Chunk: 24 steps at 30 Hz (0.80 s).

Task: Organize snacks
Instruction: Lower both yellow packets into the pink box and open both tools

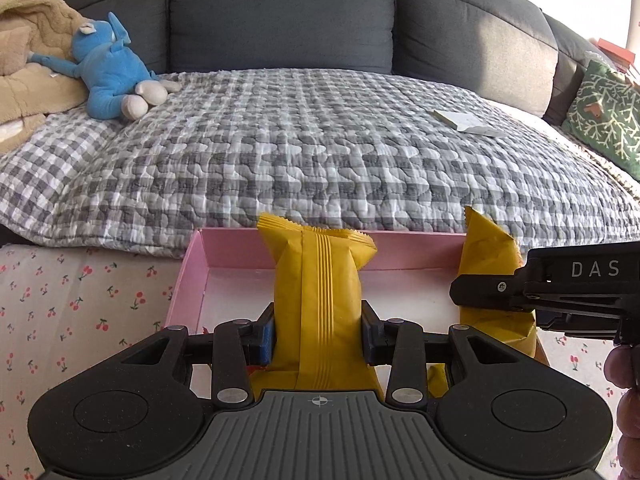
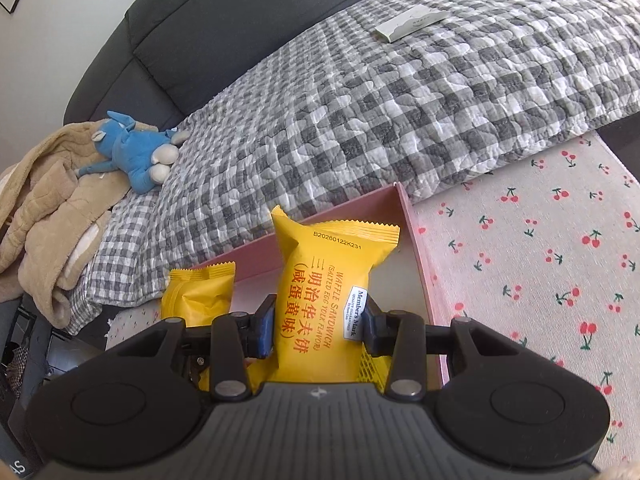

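1. Your left gripper (image 1: 318, 334) is clamped on a yellow snack pack (image 1: 318, 300), seam side up, held over the near part of the pink box (image 1: 192, 272).
2. Your right gripper (image 2: 318, 330) is pinching the other snack pack (image 2: 324, 300), the one with the waffle sandwich print, and it's hanging over the right end of the same box.
3. So neither pack is set down yet. The white box floor that shows looks bare, though the packs hide some of it.
4. What's left, I'd guess: lower both, let go, line them up neatly side by side.
5. No other loose snacks show on the cherry-print cloth (image 2: 540, 260), so I can't say how many remain.
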Motion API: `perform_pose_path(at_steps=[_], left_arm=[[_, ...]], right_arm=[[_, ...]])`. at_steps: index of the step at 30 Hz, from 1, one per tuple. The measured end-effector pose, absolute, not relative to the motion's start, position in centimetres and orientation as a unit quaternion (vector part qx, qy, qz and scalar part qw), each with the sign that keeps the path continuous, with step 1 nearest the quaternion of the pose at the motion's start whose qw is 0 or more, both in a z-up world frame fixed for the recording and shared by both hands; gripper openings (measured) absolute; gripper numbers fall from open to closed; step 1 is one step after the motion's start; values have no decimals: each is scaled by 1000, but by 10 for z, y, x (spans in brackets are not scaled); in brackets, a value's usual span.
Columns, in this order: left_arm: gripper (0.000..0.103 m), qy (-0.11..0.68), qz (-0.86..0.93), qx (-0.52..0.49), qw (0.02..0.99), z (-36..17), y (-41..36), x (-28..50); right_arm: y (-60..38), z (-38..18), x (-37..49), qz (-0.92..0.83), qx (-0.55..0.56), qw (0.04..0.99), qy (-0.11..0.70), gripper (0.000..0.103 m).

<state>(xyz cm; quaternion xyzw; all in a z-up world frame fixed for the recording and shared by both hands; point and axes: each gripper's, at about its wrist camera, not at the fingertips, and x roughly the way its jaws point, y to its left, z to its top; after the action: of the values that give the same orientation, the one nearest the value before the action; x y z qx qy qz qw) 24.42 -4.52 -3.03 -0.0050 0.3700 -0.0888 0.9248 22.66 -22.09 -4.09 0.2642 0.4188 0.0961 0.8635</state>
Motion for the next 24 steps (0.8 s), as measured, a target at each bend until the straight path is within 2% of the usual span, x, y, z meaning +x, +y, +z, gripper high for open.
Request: perform_pose_path(at_steps=[10,11,12,13,15,24], left_arm=[[40,356,-73,18,931,-39,-50,257],[45,355,-74,20,932,-39,-49,257],[53,355,-75,20,932,-38,-49,256],[57,354,-75,18,932,-37,-48,255],[66,350,-75,16,934,-34,-46,252],[79,348,-87,-3,934,-20,-35,227]], right_arm=[[-211,-40,234,88,230,873,420,42],[-211,-39,233,88,229,874,419,43],[-211,-37,232,88,226,875,418,53],[-211,-35,233,86,221,878,415,63],[-210,-30,230,83,207,884,412,65],[-209,-9,207,82,170,895,404,76]])
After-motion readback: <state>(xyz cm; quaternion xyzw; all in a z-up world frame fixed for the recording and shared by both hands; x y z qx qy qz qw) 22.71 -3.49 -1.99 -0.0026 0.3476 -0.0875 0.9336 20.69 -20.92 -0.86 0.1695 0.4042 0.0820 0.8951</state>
